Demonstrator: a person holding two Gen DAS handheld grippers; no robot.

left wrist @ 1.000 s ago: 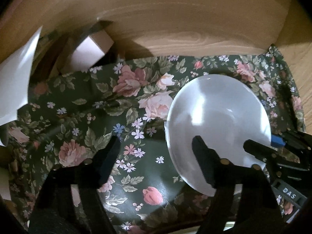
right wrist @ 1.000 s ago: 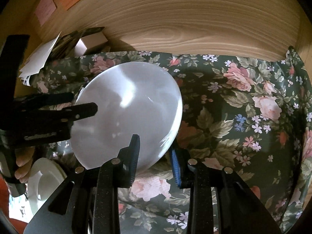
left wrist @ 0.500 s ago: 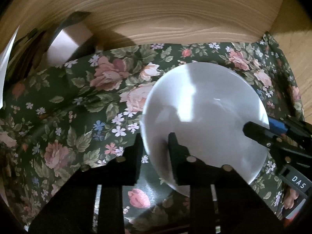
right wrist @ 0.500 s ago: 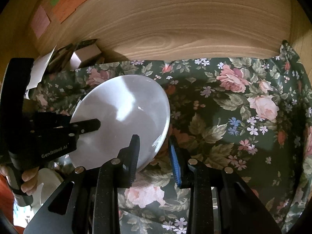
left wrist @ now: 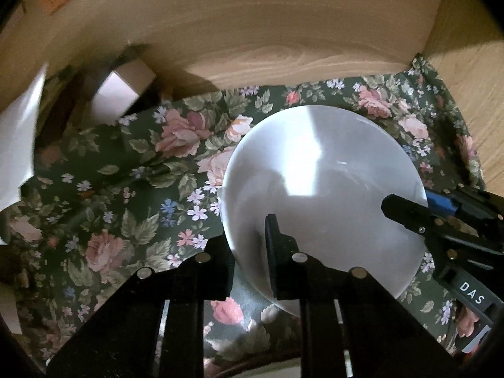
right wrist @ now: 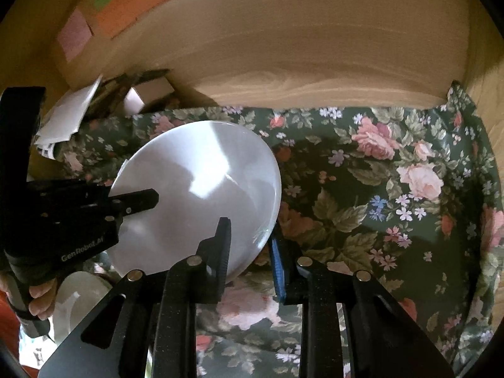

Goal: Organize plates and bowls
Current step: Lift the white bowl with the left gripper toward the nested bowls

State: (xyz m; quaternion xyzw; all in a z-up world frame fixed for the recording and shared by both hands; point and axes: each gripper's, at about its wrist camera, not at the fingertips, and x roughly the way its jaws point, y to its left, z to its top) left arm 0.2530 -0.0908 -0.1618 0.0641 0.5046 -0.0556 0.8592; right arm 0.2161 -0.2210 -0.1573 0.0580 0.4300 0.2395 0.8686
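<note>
White and glossy, the plate (left wrist: 324, 189) hangs tilted above the floral cloth (left wrist: 132, 195) that covers the surface, with pale wooden panels (left wrist: 283, 25) rising behind it. We grip the plate from two sides. Our left gripper (left wrist: 249, 252) has just been closing and now pinches the plate's near-left rim, one finger (left wrist: 277, 252) lying over the upper face and the other tucked behind the edge. Our right gripper (right wrist: 249, 245) has narrowed a touch too and clamps the rim on the opposite side, its dark finger (right wrist: 220, 249) over the face and the blue-padded finger (right wrist: 278, 267) beneath the edge. From the left wrist view the right gripper (left wrist: 409, 211) reaches in from the right edge; from the right wrist view the left gripper (right wrist: 138, 200) comes in from the left, with bare fingers (right wrist: 37, 299) of the hand wrapped round its handle. Below that hand sits more white crockery (right wrist: 78, 299), partly hidden. At the far left corner lie a small pale box (left wrist: 123, 94) and some white paper (left wrist: 19, 138). Orange, green and pink notes (right wrist: 132, 0) stick to the panel
</note>
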